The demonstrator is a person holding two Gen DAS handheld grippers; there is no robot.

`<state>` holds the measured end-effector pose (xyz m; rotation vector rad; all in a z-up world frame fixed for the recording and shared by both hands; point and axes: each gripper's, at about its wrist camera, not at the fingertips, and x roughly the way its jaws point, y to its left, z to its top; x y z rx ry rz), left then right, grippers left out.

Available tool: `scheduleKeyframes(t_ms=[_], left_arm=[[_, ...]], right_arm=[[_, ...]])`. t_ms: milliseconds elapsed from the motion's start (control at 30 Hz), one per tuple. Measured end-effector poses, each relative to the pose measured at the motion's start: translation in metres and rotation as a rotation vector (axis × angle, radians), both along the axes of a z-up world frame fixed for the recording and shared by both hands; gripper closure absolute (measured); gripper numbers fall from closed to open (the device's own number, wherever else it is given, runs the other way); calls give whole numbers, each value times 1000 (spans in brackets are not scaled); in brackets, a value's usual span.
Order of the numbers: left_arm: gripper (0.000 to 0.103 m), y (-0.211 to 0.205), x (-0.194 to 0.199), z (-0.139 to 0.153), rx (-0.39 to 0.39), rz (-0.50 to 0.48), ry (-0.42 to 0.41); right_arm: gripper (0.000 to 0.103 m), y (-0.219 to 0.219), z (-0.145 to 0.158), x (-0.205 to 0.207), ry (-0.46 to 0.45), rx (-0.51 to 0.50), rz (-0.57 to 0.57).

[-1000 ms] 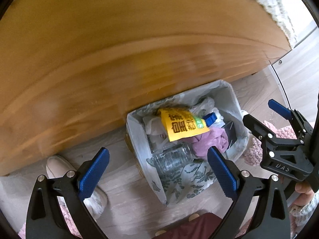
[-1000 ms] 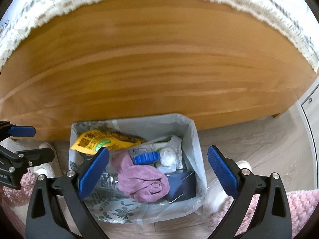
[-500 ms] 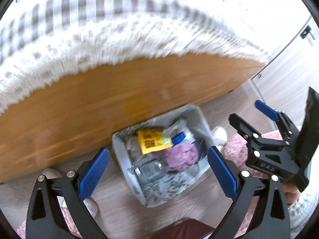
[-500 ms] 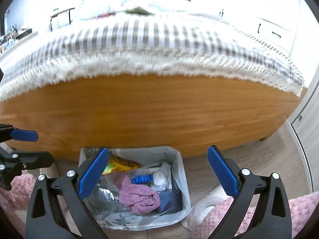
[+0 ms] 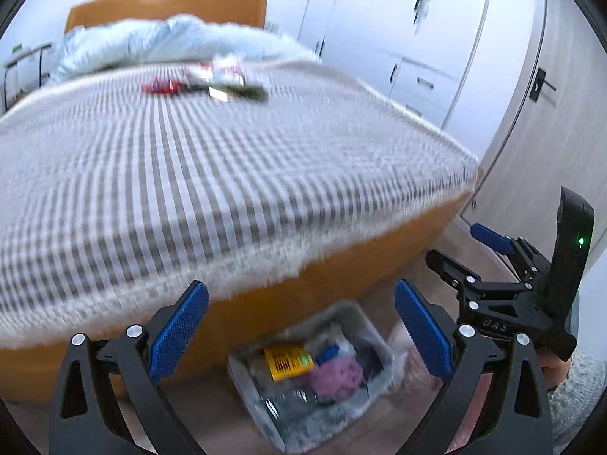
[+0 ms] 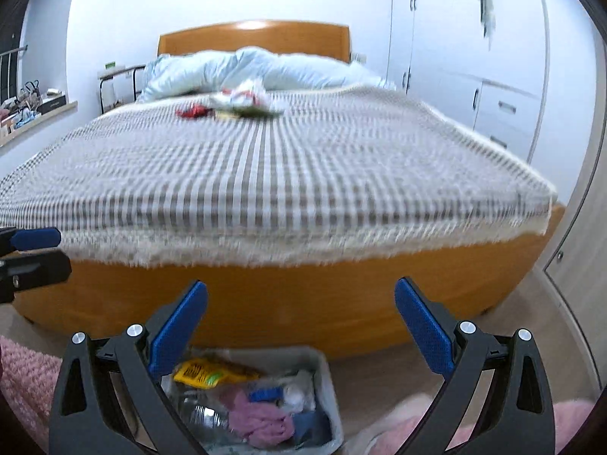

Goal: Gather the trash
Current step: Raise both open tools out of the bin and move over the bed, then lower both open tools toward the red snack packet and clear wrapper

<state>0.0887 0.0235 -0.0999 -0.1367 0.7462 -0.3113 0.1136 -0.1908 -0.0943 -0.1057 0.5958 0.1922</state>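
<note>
A lined grey bin (image 6: 326, 386) on the floor at the bed's foot is already filled with wrappers and a bottle. More crumpled trash (image 6: 242, 104) is seen well apart on the striped bedspread (image 6: 265, 174), still to be collected. Left tongs (image 5: 301, 335) and right tongs (image 6: 301, 335) are held wide apart, empty.

Glossy wooden bed frame (image 6: 303, 303), woven bedspread (image 6: 265, 174)

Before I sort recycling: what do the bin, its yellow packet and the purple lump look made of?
The bin looks like pale rigid plastic lined with a thin leaf-printed plastic bag; its rim is crinkly and translucent. The yellow packet seems to be glossy printed film, creased. The purple lump looks like soft matte fabric or tissue, bunched in folds; blur leaves that open.
</note>
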Motion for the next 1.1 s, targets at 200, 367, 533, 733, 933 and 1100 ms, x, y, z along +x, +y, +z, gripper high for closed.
scheduleKeyframes(t_ms=[200, 367, 533, 733, 933, 1100], left_arm=[[8, 9, 18, 26, -8, 43, -75], [8, 17, 37, 43, -2, 88, -120], [8, 24, 56, 57, -9, 123, -172], [8, 31, 77, 65, -25, 147, -211], [8, 36, 100, 73, -28, 171, -239], [8, 37, 116, 79, -19, 184, -278]], right_arm=[[8, -3, 24, 22, -86, 4, -5], [8, 1, 39, 42, -150, 3, 0], [8, 5, 55, 65, -209, -1, -9], [8, 14, 71, 91, -260, 2, -12], [8, 25, 85, 124, -292, 25, -22], [8, 32, 89, 147, -308, 51, -38]])
